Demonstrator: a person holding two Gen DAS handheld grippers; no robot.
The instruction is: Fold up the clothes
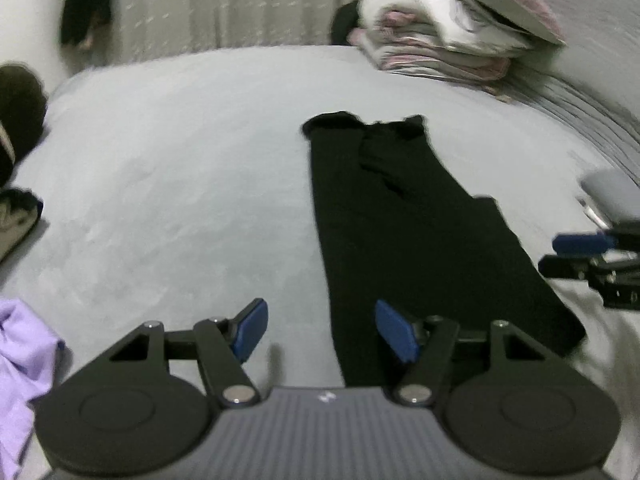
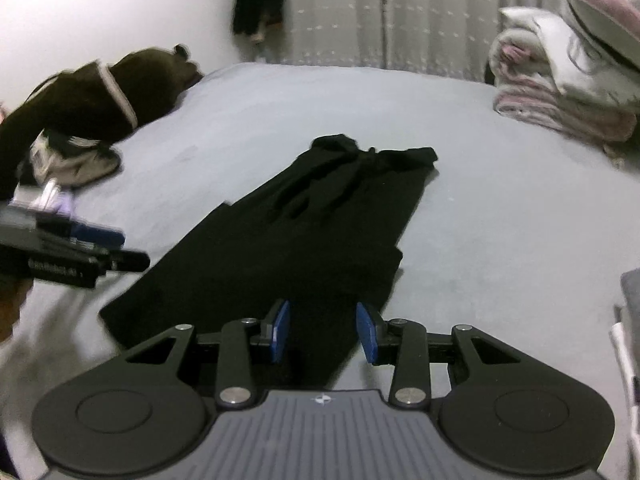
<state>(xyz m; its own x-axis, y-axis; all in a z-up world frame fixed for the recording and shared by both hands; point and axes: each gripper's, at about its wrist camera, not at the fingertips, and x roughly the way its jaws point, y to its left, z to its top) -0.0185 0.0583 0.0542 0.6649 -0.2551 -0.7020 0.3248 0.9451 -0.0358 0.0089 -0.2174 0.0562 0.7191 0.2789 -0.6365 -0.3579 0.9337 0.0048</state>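
— So, left to right?
— Left gripper (image 1: 320, 332) gapes empty over the grey bed (image 1: 180, 180); black trousers (image 1: 400, 240) lie flat, folded lengthwise; right gripper (image 2: 323, 330) hovers, narrowly parted, holding nothing.

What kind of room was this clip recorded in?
Most likely a bedroom: the work surface is a wide grey bed, a stack of folded pink and white bedding sits at its far corner, and pale patterned curtains hang behind it.
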